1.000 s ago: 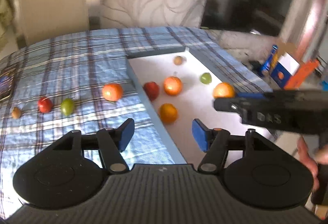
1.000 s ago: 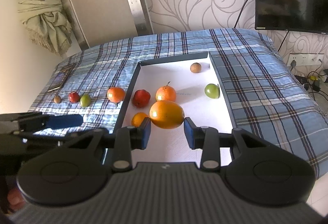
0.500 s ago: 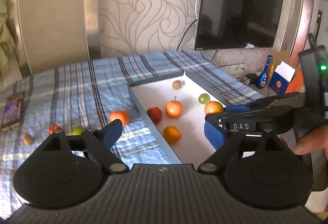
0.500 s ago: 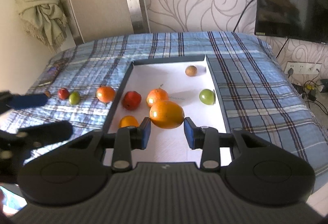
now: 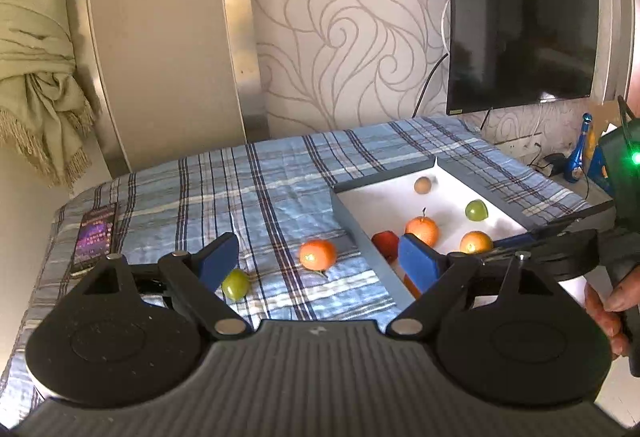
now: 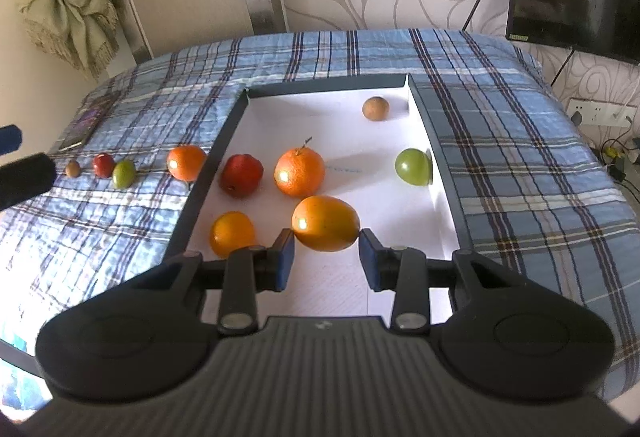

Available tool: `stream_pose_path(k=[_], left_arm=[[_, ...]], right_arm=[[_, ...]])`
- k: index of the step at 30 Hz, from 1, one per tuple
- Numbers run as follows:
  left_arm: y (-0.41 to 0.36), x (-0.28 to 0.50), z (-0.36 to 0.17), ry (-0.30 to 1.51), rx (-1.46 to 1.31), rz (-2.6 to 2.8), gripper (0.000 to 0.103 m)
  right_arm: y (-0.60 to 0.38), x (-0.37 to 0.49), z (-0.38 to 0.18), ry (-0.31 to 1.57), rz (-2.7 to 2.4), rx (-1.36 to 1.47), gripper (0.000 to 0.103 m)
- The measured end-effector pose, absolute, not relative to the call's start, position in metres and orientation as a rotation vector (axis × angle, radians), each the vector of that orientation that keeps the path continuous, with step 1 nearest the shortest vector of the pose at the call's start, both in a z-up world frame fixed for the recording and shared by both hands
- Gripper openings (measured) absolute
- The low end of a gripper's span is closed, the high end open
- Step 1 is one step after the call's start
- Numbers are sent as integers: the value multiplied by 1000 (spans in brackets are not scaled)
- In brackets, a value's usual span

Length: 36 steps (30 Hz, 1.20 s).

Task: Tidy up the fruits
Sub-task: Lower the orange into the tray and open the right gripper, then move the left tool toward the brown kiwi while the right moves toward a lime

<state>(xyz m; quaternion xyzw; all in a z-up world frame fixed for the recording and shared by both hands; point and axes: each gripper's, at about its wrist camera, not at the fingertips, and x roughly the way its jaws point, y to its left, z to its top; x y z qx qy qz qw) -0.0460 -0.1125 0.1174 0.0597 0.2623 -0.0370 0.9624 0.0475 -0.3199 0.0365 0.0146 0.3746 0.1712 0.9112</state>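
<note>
Both the left gripper (image 5: 318,263) and right gripper (image 6: 326,263) are matte black with blue fingertip pads (image 6: 285,260), silver pivot screws and a ribbed base.

Your widest free stretch inside the tray (image 6: 440,173) is its near end and the far left corner. Its middle is crowded by the red fruit (image 6: 241,175), stemmed orange (image 6: 299,173) and small orange (image 6: 232,233); the green fruit (image 6: 413,167) sits against the right wall.
</note>
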Motion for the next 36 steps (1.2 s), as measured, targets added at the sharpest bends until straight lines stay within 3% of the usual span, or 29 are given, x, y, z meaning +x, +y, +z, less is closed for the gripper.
stream_pose_path(k=[15,36], left_arm=[[-101,-47,119,520,110,-108,90],[-38,-47,111,514,80,-69,90]], right_arm=[[-311,47,43,732,311,-13,38],[-273,5,105,604,378,-5,38]])
